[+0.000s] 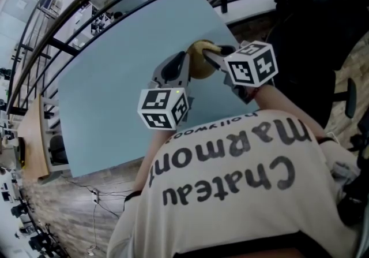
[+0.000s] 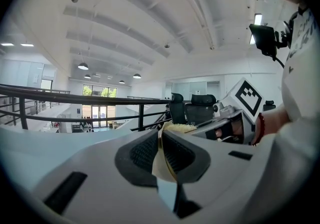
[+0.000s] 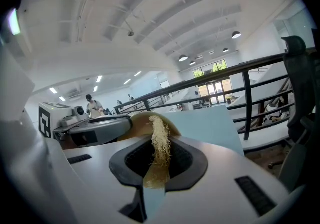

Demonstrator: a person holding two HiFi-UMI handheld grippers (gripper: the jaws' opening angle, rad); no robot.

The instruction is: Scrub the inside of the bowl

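Bright room with ceiling lamps (image 2: 83,66) and far windows (image 2: 98,90). Pictures bend at dark round edges. Near parts look blurry.

Pale blue table (image 1: 109,95) on wooden floor (image 1: 60,196).

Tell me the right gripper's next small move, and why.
Probably rub the scrubber around the bowl's inner wall. The right gripper pinches the fibrous scrubber at the bowl, and the left gripper is clamped on the bowl's rim, steadying it.
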